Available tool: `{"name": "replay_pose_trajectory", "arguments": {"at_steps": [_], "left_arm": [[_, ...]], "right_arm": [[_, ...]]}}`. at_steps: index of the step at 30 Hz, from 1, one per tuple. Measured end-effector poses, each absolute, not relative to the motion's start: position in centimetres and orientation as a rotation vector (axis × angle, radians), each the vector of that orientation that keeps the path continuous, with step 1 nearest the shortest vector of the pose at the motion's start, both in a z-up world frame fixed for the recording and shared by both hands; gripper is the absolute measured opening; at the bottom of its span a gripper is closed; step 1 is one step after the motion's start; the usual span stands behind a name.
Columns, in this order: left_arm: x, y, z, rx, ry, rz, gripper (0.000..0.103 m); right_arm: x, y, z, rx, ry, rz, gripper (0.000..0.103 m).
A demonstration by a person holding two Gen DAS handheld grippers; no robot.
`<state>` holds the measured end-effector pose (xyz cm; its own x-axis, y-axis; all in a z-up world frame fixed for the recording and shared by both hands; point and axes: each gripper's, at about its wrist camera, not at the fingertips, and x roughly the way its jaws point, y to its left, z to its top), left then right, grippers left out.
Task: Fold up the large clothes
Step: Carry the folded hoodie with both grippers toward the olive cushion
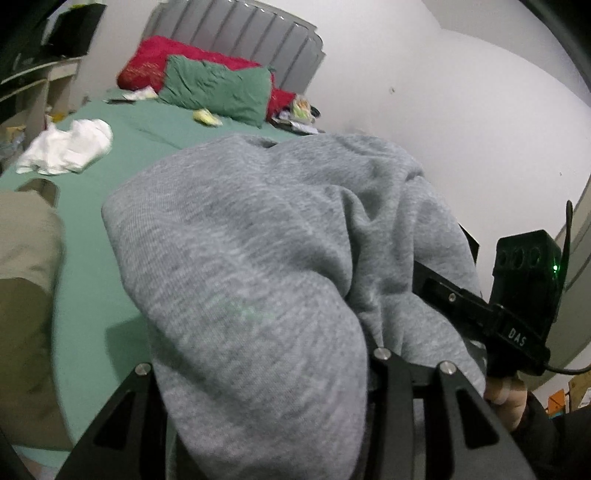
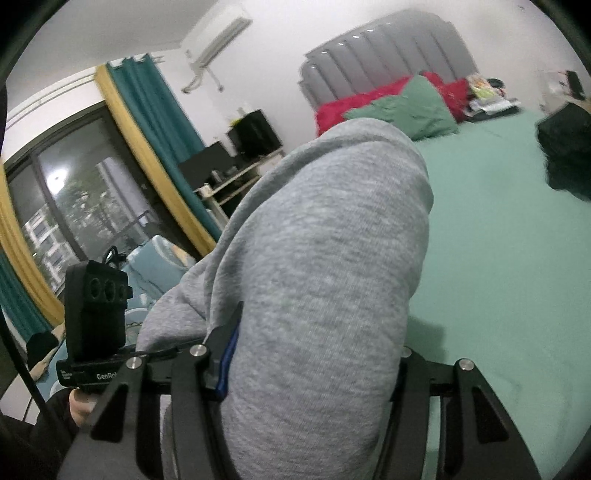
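A large grey sweatshirt (image 1: 266, 236) is bunched up and held above the green bed sheet (image 1: 155, 129). It drapes over my left gripper (image 1: 266, 373) and hides its fingertips. In the right wrist view the same grey sweatshirt (image 2: 325, 258) fills the middle and covers my right gripper (image 2: 314, 354); one black finger with a blue pad (image 2: 231, 343) presses against the cloth. Both grippers appear shut on the sweatshirt. The other gripper's camera box shows at the right of the left view (image 1: 524, 266) and at the left of the right view (image 2: 96, 302).
A white garment (image 1: 66, 147) lies on the sheet at left, an olive garment (image 1: 26, 295) at the near left. A green pillow (image 1: 218, 90) and red blanket (image 1: 155, 62) lie by the grey headboard (image 1: 236, 33). A dark garment (image 2: 565, 147) lies at right. Window and shelves stand at left (image 2: 74, 195).
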<state>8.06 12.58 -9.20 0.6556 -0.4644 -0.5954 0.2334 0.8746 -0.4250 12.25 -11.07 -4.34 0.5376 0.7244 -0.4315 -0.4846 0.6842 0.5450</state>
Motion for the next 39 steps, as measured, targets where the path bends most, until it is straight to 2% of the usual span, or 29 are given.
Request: {"name": "replay_pose_trajectory", "arguments": {"at_steps": [13, 21, 23, 26, 27, 29, 30, 32, 34, 39], "left_arm": [[4.7, 28.7, -4.0, -0.362, 0.657, -0.201, 0.041], [5.9, 37.1, -1.8, -0.307, 0.661, -0.088, 0.042], [6.8, 39.1, -2.6, -0.307, 0.687, -0.064, 0.045], [7.2, 44.3, -6.2, -0.362, 0.76, 0.094, 0.057], [6.9, 46.2, -7.9, -0.391, 0.789, 0.152, 0.058], [6.6, 48.7, -11.0, -0.456, 0.851, 0.202, 0.057], [6.4, 49.4, -12.0, -0.472, 0.863, 0.224, 0.057], [5.3, 49.9, -13.7, -0.479, 0.884, 0.245, 0.058], [4.1, 49.9, -14.5, -0.496, 0.883, 0.237, 0.058], [3.4, 49.3, -14.8, -0.451, 0.899, 0.296, 0.059]], "right_arm": [[15.7, 6.5, -0.4, 0.349, 0.635, 0.983, 0.052], [19.5, 16.4, -1.0, 0.436, 0.638, 1.111, 0.052], [20.8, 19.0, -3.0, 0.486, 0.686, 1.128, 0.054], [22.3, 23.4, -7.9, 0.449, 0.862, 1.094, 0.06], [22.7, 25.3, -10.9, 0.377, 0.969, 1.05, 0.06], [22.5, 26.3, -14.0, 0.283, 1.045, 0.982, 0.062], [22.4, 25.6, -14.7, 0.32, 1.021, 0.96, 0.063], [22.1, 24.2, -14.7, 0.348, 0.985, 0.953, 0.076], [21.6, 23.4, -14.2, 0.301, 0.947, 0.935, 0.08], [18.1, 21.2, -12.4, 0.173, 0.921, 0.95, 0.08]]}}
